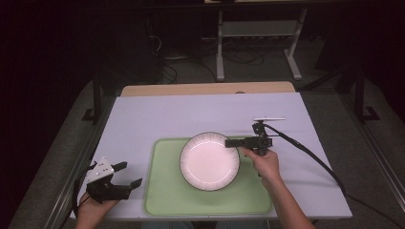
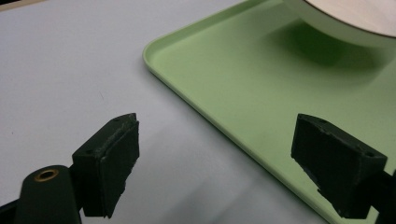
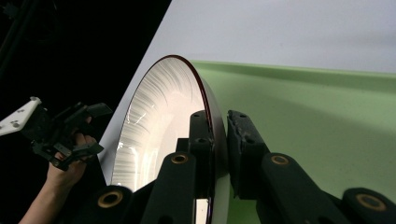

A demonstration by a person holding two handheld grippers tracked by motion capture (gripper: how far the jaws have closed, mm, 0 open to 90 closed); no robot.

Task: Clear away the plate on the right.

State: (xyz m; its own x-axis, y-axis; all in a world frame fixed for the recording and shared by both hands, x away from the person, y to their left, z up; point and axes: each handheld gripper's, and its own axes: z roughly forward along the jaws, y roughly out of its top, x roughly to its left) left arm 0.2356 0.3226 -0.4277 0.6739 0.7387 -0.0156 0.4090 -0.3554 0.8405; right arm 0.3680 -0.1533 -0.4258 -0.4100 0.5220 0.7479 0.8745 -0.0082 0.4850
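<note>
Black jaws of the right gripper [image 3: 218,140] at the bottom centre of the right gripper view, pinched on the rim of a round white ribbed plate with a thin dark edge [image 3: 159,130], one jaw on the inner face, the other on the outer side. Plate turned on edge in that view, filling the centre left, with a pale green rectangular plastic tray [image 3: 317,130] spreading to the right behind it and the light grey tabletop [image 3: 289,28] across the upper right.

Seen from the high view: plate [image 1: 209,161] at frame centre, over the upper middle of the tray [image 1: 165,191], its right rim gripped by the right gripper [image 1: 235,142], held in the right hand [image 1: 265,162] just right of the plate. Black cable curving off toward the lower right of the frame. Whether the plate rests on the tray or hangs just above it cannot be told, though a dark shadow shows beneath it in the left gripper view.

Left gripper [image 1: 129,176] at the lower left of the high view, jaws spread wide, nothing between them, held in the left hand [image 1: 93,207] over the tabletop [image 1: 191,114] just left of the tray. Left gripper view: the two spread jaws at bottom left and bottom right, the tray's rounded corner [image 2: 154,51] between and beyond them, plate underside [image 2: 345,23] at the upper right.
</note>
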